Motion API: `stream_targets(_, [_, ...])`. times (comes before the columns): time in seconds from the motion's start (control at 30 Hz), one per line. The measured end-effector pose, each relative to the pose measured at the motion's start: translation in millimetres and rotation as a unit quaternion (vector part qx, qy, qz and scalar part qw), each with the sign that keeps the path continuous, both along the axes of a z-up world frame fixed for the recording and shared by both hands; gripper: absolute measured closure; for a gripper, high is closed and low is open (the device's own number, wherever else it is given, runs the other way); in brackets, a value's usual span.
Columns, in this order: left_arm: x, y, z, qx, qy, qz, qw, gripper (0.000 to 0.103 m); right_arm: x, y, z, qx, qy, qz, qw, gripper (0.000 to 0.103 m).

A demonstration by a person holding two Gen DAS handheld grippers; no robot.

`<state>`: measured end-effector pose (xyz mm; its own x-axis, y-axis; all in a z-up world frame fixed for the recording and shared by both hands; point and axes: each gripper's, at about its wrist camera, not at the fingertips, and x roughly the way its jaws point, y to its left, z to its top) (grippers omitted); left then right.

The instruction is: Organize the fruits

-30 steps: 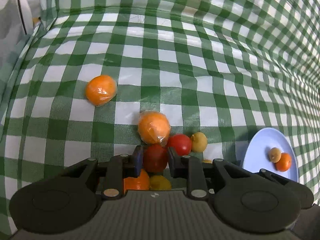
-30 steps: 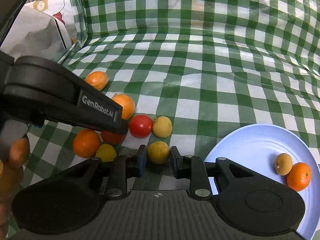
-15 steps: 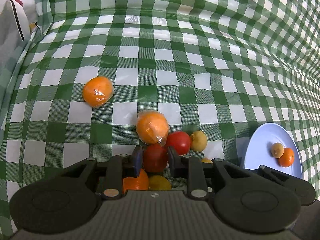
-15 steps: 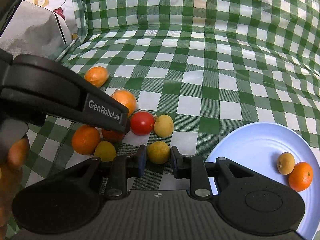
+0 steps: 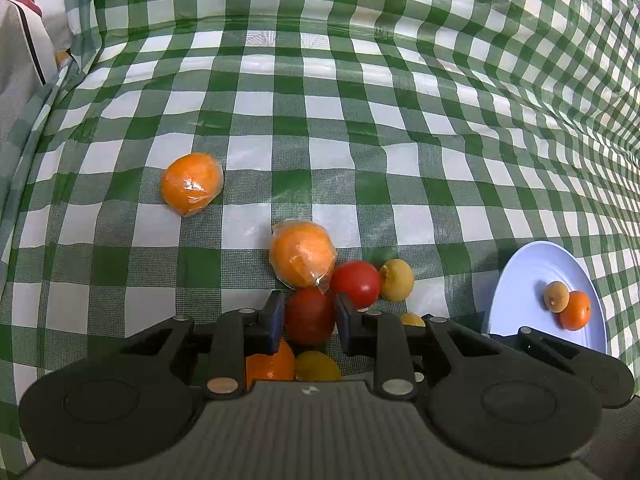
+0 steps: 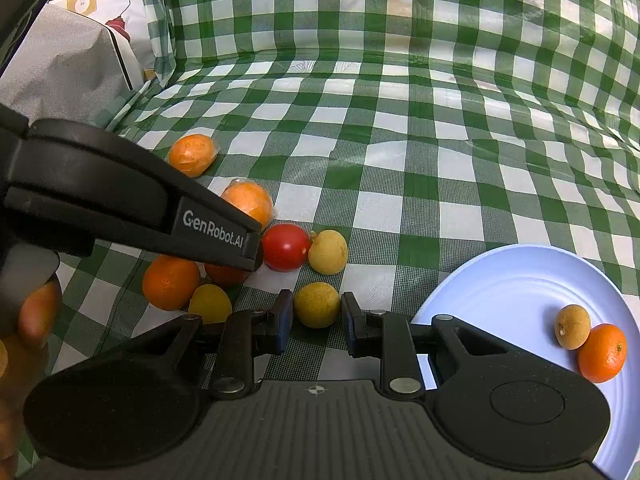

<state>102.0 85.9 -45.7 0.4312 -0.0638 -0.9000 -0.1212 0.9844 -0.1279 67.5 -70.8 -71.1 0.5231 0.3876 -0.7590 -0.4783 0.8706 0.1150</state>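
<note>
My left gripper (image 5: 310,322) is shut on a dark red tomato (image 5: 310,312) in the fruit cluster on the green checked cloth. Around it lie a film-wrapped orange (image 5: 302,254), a bright red tomato (image 5: 356,284), a yellow fruit (image 5: 396,280), an orange (image 5: 270,364) and another yellow fruit (image 5: 318,366). My right gripper (image 6: 316,322) is shut on a yellow-green fruit (image 6: 317,304) at the cluster's right side. The pale blue plate (image 6: 500,292) to the right holds a small tan fruit (image 6: 573,327) and a small orange (image 6: 602,353).
A second wrapped orange (image 5: 191,189) lies apart at the left. A grey and white bag (image 6: 72,64) stands at the far left edge. The cloth rises like a wall at the back. A person's hand (image 6: 36,316) holds the left gripper.
</note>
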Motion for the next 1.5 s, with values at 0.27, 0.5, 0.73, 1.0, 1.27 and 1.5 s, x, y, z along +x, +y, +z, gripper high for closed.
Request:
stream_targets(0.27, [2.0, 1.1, 0.9, -0.001, 0.000, 0.001, 1.0000, 0.074, 1.0, 0.0, -0.1, 0.001, -0.001, -0.001, 1.000, 0.076])
stream_targets(0.5, [0.8, 2.3, 6.3, 0.007, -0.014, 0.008, 0.9999, 0.074, 3.2, -5.3, 8.5, 0.019, -0.014, -0.021, 1.000, 0.076])
stream_targets(0.73, [-4.3, 3.8, 11.5, 0.015, -0.029, 0.008, 0.9994, 0.074, 4.8, -12.7, 13.1, 0.032, -0.025, -0.035, 0.999, 0.076])
stream_targets(1.0, [-5.2, 2.5, 15.8, 0.024, -0.048, 0.009, 0.9985, 0.074, 6.7, -16.2, 16.9, 0.042, -0.037, -0.049, 0.997, 0.076])
stream_targets(1.27, [-7.3, 3.0, 17.5, 0.024, -0.060, 0.008, 0.9979, 0.074, 12.1, -21.2, 21.0, 0.048, -0.047, -0.059, 0.996, 0.076])
stream_targets(1.5, [-7.1, 3.4, 17.9, 0.026, -0.067, 0.011, 0.9974, 0.074, 14.9, -25.8, 25.1, 0.052, -0.060, -0.068, 0.995, 0.076])
